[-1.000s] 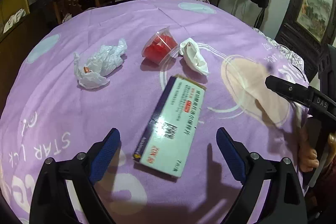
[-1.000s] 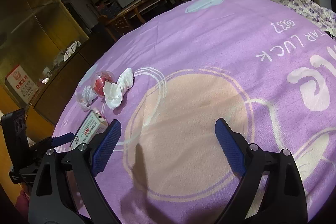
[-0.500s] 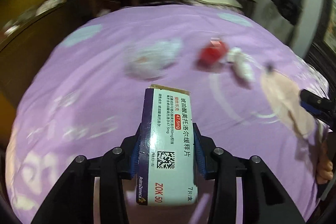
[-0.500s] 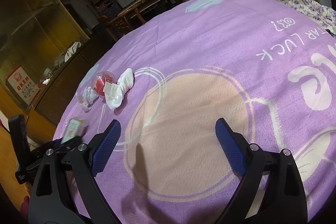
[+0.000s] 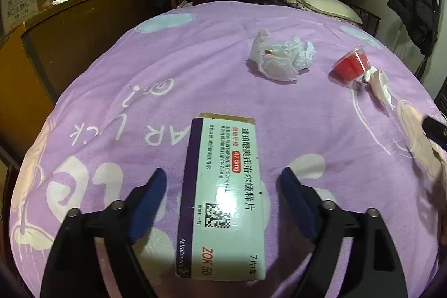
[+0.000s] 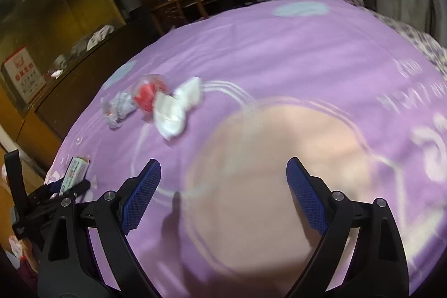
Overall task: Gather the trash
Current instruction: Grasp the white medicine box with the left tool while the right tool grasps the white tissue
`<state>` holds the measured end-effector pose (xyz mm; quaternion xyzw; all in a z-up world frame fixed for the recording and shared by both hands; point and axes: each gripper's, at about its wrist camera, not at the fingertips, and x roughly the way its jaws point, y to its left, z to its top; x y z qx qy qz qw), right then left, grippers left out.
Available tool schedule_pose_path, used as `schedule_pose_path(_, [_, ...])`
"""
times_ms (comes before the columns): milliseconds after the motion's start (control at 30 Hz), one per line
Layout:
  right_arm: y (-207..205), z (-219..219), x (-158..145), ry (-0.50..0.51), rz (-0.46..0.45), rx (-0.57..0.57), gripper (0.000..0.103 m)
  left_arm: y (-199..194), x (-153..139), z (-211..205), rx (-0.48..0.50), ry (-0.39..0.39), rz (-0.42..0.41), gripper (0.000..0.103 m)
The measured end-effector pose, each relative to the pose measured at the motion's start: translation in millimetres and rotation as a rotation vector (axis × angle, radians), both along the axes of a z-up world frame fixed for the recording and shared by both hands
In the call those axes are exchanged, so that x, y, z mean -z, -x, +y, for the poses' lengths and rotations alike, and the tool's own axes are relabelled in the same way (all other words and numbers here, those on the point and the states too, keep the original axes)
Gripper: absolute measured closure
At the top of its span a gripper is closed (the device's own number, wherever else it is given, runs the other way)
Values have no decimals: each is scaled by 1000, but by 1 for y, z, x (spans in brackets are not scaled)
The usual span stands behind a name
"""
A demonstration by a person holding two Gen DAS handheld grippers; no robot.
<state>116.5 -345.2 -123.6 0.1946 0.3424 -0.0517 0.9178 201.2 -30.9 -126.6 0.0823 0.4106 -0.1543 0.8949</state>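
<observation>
1. Now your left gripper (image 5: 222, 203) stands with its blue pads spread, and the medicine box (image 5: 223, 197) sits between them with a gap on either side, so neither pad touches it.
2. You can see the box pointing straight ahead along the fingers, printed face up (whether it rests on the purple blanket (image 5: 139, 69) or is clear of it, the views do not settle).
3. Ahead of that claw and a little to its right lies the crumpled plastic wrapper (image 5: 282, 57); farther right sits the red-filled clear cup (image 5: 350, 66), touching the white tissue (image 5: 378, 83).
4. Your right gripper (image 6: 223, 194) is spread wide and holds nothing, over the peach circle of the blanket.
5. From that claw, tissue, cup and wrapper lie ahead to the left, and the box shows far left, low, in the other claw's reach.
</observation>
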Motion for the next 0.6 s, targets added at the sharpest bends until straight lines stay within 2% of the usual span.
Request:
schedule_pose_path(133, [-41, 14, 3, 10, 32, -38, 16, -3, 1, 4, -6, 24, 15, 14])
schedule_pose_path(233, [-58, 14, 4, 20, 33, -16, 24, -2, 2, 1, -8, 10, 9, 14])
schedule_pose_path(333, [-64, 13, 7, 13, 44, -14, 43, -4, 2, 1, -6, 19, 11, 14])
schedule_pose_path(400, [-60, 10, 8, -16, 26, -26, 80, -6, 2, 3, -5, 32, 14, 14])
schedule_pose_path(500, [-50, 14, 3, -14, -33, -41, 89, -5, 1, 8, -12, 62, 10, 19])
schedule_pose_path(567, [-45, 20, -1, 2, -61, -56, 90, -5, 0, 13, -30, 85, 7, 31])
schedule_pose_path(600, [-42, 22, -3, 9, -66, -63, 90, -5, -1, 15, -35, 95, 6, 33])
